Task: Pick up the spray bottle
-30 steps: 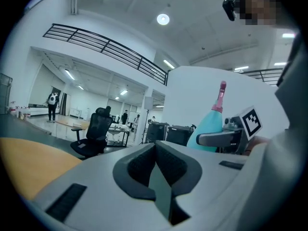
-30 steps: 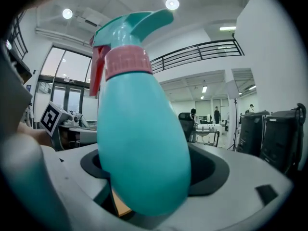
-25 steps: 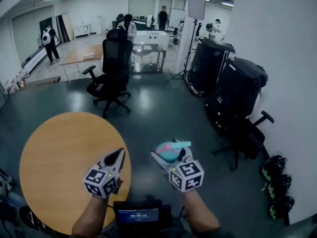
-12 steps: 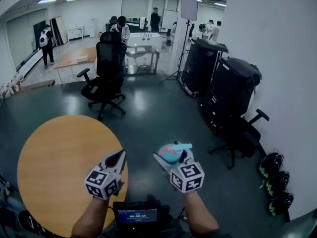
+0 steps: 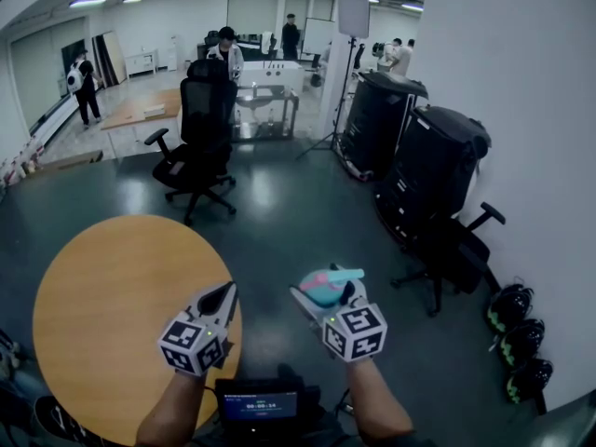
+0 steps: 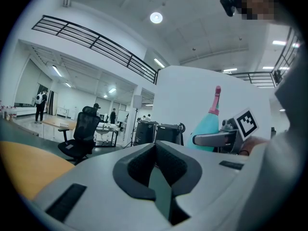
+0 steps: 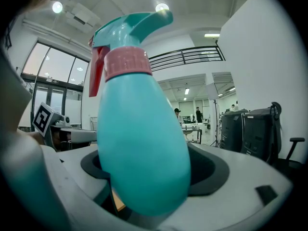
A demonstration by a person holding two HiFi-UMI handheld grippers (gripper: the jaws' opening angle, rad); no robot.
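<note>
A teal spray bottle (image 7: 142,143) with a pink collar and a teal nozzle fills the right gripper view, upright between the jaws. In the head view the spray bottle (image 5: 321,287) is held in the air off the table's right edge by my right gripper (image 5: 326,298), which is shut on its body. My left gripper (image 5: 222,298) hovers over the right edge of the round wooden table (image 5: 102,296), shut and empty. Its dark pads (image 6: 159,170) meet with nothing between them. The spray bottle (image 6: 209,124) also shows at the right of the left gripper view.
A black office chair (image 5: 200,133) stands on the dark floor beyond the table. Two black hooded bins (image 5: 438,175) and another chair (image 5: 456,250) line the white wall at the right. Helmets (image 5: 517,343) lie by the wall. Several people stand far back.
Both grippers keep their places, the right still holding the bottle. The head view has shifted slightly, so the room sits a little differently in the frame.
</note>
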